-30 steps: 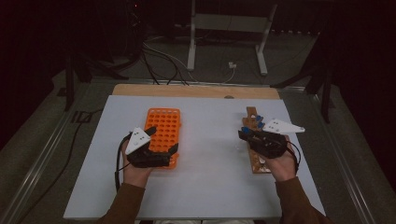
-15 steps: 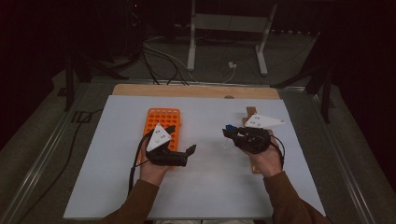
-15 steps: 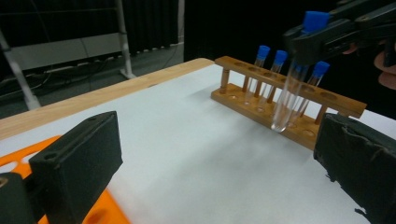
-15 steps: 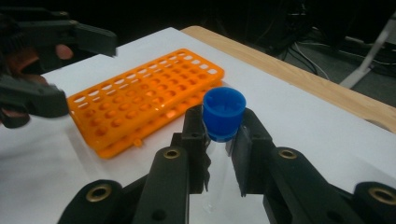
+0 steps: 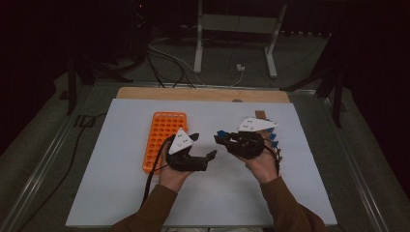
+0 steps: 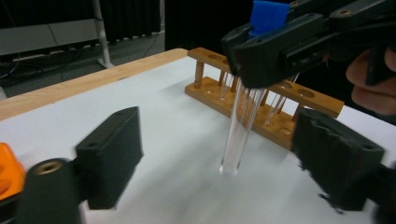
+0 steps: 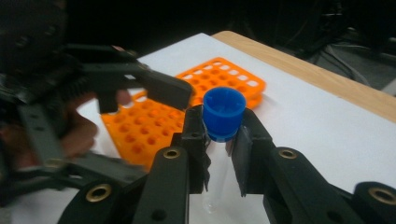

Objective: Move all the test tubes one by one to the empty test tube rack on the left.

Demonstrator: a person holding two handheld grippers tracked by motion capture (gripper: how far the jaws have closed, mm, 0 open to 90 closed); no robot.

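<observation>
A clear test tube point(image 6: 239, 130) with a blue cap point(image 7: 224, 111) hangs upright over the white table top, and my right gripper point(image 7: 219, 144) is shut on it just under the cap. In the high view the right gripper point(image 5: 222, 139) holds it at the table's middle. My left gripper point(image 5: 203, 146) faces it from the left with its jaws apart. Those jaws point(image 6: 224, 163) have just been closing; the tube stands in the gap ahead of them, untouched by either pad. An orange rack point(image 5: 163, 137) lies to the left of both grippers.
A wooden tube rack point(image 6: 275, 109) with several tubes stands behind the held tube, at the table's right point(image 5: 273, 140), partly under the right hand. A wooden strip point(image 5: 203, 94) runs along the white table's far edge. Cables and a stand's legs lie on the floor beyond.
Both hands have come in toward the table's middle: the right one leftward from the wooden rack with the tube, the left one rightward from the orange rack. The left jaws look narrower.
</observation>
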